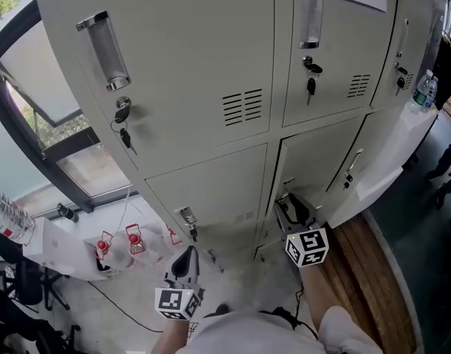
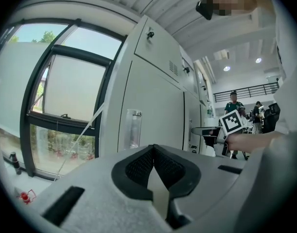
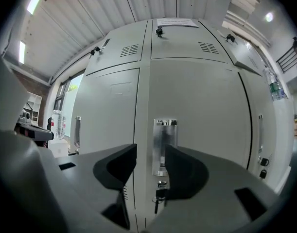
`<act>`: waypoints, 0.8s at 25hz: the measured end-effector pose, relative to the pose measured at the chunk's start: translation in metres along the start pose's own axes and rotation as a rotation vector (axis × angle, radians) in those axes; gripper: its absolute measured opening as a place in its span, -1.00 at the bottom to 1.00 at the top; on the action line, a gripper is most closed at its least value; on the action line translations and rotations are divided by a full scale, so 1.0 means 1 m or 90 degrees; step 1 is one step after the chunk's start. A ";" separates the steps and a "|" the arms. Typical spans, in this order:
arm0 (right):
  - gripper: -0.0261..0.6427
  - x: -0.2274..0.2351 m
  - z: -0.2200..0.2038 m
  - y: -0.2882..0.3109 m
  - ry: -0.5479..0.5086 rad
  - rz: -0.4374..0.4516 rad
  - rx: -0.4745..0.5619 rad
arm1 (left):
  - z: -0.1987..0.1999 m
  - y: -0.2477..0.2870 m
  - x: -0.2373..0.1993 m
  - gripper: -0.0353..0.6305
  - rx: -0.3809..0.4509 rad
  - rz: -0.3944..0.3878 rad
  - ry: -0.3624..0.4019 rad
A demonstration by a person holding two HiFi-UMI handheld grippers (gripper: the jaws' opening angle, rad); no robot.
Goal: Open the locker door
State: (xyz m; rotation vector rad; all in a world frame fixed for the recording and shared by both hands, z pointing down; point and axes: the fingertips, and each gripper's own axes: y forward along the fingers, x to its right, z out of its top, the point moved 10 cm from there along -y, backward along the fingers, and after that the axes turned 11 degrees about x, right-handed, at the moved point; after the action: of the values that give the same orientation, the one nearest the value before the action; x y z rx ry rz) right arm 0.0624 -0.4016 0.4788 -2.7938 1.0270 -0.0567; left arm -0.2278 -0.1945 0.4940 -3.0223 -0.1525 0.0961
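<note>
Presently, the left gripper is held low beside the locker bank, with its jaws brought together and nothing between the pads. The right gripper is held before the lower middle locker door, with its jaws apart and nothing clamped. In the right gripper view, the door's recessed metal handle is seen ahead through the gap between the jaws, clear of both pads. A key is seen in the lock just below that handle. The door is shut, flush with its neighbours. A window is noted to the left of the lockers.
</note>
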 end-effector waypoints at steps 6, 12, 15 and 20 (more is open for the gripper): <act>-0.44 0.003 -0.002 0.024 -0.007 0.004 0.002 | -0.003 -0.010 -0.006 -0.89 -0.009 0.030 0.000; -0.59 0.003 -0.006 0.030 -0.009 -0.007 -0.005 | -0.005 -0.011 -0.009 -0.89 -0.014 0.034 -0.001; -0.59 0.002 -0.006 0.027 -0.009 -0.012 -0.001 | -0.005 -0.007 -0.009 -0.89 -0.012 0.025 -0.001; -0.59 0.001 -0.004 0.018 -0.009 -0.019 -0.001 | -0.007 0.001 -0.007 -0.89 -0.013 0.002 -0.007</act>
State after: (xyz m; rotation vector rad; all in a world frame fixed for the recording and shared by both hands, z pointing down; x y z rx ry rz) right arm 0.0512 -0.4161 0.4802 -2.8066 0.9829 -0.0399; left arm -0.2345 -0.1968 0.5012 -3.0427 -0.1495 0.1128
